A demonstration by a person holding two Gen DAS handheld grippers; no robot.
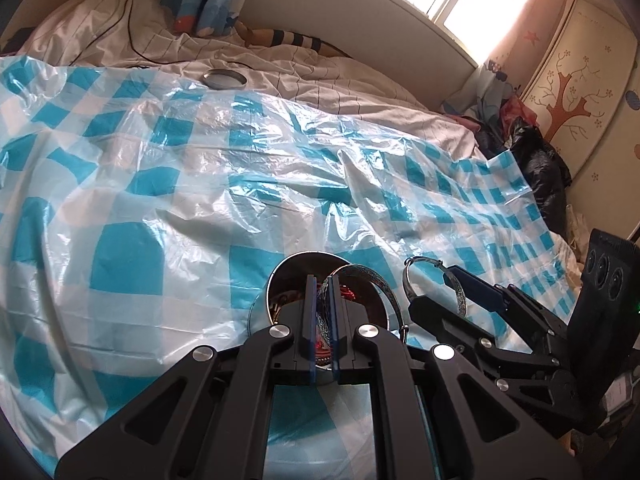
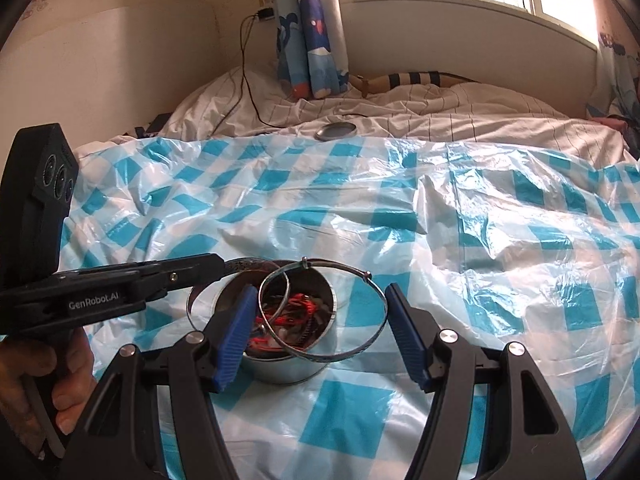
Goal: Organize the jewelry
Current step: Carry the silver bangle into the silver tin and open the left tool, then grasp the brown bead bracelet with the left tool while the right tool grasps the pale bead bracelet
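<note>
A round metal tin holding red cord and tangled jewelry stands on the blue-checked plastic sheet; it also shows in the left wrist view. My left gripper is shut on a wide engraved bangle over the tin; the gripper reaches in from the left in the right wrist view. My right gripper is open, its blue pads straddling a thin silver bangle that leans on the tin's rim; that bangle also shows in the left wrist view.
The tin's lid lies far back on the striped white bedding. A black cable runs from a wall socket onto the bed. Dark bags and clothes pile at the bed's right side by a wardrobe.
</note>
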